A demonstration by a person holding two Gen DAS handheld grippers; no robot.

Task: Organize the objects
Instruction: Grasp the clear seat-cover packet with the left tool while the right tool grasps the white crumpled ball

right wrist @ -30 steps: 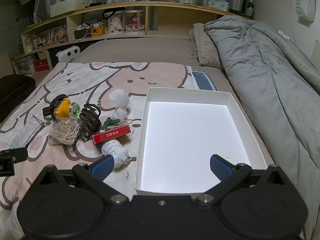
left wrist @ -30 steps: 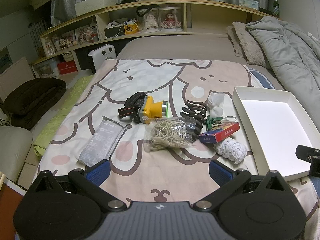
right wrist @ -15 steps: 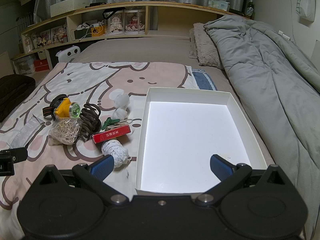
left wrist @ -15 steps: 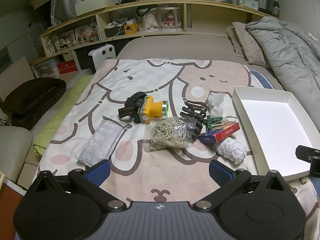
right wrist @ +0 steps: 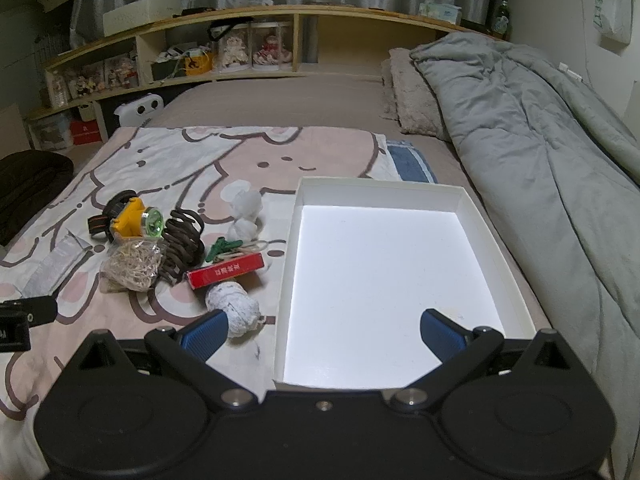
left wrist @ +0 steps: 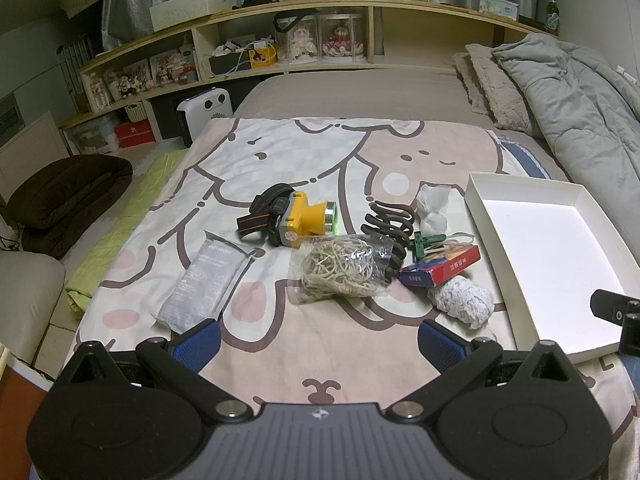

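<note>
Both grippers, left gripper [left wrist: 319,344] and right gripper [right wrist: 323,332], have jaws apart, holding nothing. Left of one white tray [right wrist: 494,230]: one headlamp [left wrist: 298,222], one red box [left wrist: 442,266], two white bundles.

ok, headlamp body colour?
Yellow headlamp, with a black strap striped in orange and a green-tinted lens. Left wrist view shows it best.

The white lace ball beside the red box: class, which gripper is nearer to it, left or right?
Right. The right gripper has its left fingertip right beside the white lace ball. The left gripper hangs over bare blanket, with the ball ahead, off its right fingertip.
</note>
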